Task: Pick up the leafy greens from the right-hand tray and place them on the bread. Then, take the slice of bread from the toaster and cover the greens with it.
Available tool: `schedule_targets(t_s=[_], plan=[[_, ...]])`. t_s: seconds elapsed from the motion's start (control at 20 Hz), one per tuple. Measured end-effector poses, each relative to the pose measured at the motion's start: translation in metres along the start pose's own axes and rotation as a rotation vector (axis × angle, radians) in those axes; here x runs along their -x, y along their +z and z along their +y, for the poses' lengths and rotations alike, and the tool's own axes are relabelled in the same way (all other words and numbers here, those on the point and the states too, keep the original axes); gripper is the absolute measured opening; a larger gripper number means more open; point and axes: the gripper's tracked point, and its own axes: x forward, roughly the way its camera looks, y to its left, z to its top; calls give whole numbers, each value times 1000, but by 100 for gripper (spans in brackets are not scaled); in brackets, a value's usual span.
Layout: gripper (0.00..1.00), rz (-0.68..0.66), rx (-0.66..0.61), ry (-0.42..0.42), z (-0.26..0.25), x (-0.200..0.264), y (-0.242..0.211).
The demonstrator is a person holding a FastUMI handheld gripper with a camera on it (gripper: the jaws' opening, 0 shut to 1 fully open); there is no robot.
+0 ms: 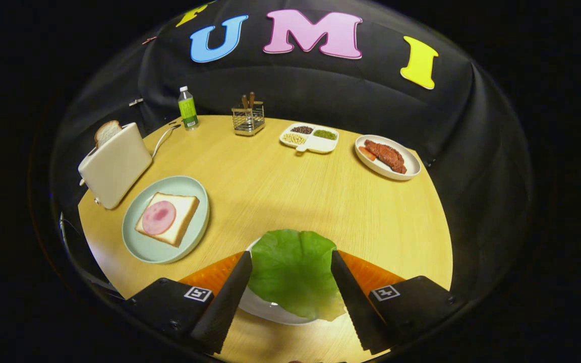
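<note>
Gripper view: the gripper [290, 262] hangs over the leafy greens [293, 280], jaws spread wide, leaf between them, ungrasped on its tray [265, 310].
Progress: 0 of 2 steps done.
Left: greens onto the bread [169, 218]; toaster [115, 165] slice [107, 132] on top.

Gripper [290, 264]: two long wedge-shaped fingers [230, 297] with serrated inner edges, tapering to points. Behind each, orange panel, then black block body with rounded corners. Square black-and-white marker on each block. Small screws near block edges.
</note>
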Motion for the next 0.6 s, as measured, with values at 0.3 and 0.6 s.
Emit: schedule_targets(t_s=[0.3,0.6], plan=[[98,110,-50,5,-4,-21,-34],[84,151,-73,4,-8,-22,-44]])
